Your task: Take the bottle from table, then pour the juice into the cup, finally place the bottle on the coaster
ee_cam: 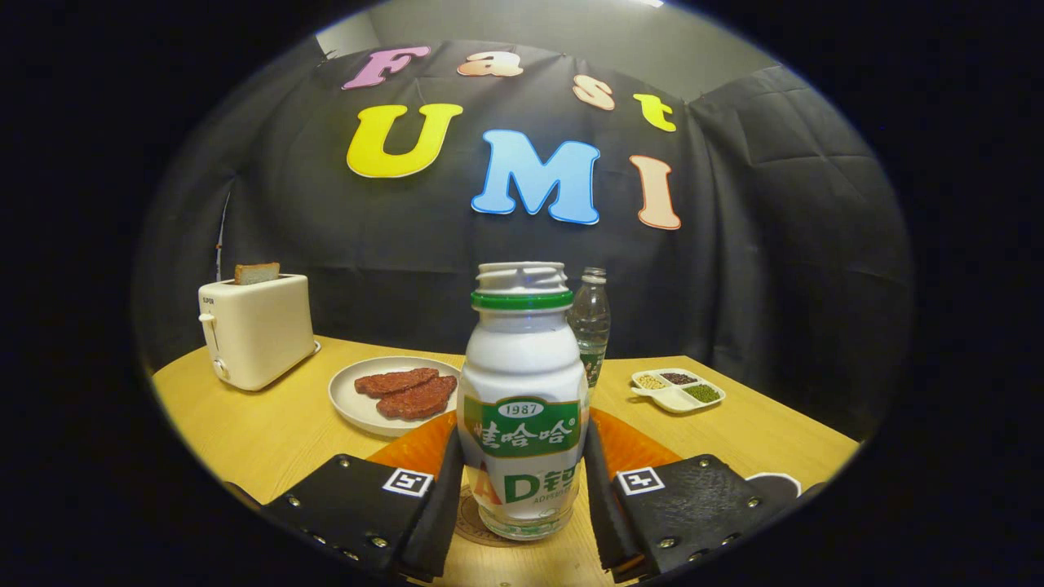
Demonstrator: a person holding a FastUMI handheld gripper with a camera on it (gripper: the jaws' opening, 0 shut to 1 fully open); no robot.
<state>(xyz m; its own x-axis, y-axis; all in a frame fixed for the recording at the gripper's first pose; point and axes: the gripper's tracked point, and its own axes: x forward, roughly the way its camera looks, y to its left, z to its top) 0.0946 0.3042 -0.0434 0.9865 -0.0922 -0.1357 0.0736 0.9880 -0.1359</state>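
Two fingers of the gripper (522, 489) are flanking the bottle (522, 408) at nine and three o'clock, seemingly touching, though a firm clamp is unclear. The bottle is standing upright on the coaster (473, 522); smooth, light plastic, probably slippery, so holding the labelled belly is looking safest.

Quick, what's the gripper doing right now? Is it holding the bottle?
Gripper: fingers on either side of the white bottle, which stands on the coaster; small gaps show at both fingers, so it looks open, not squeezing.
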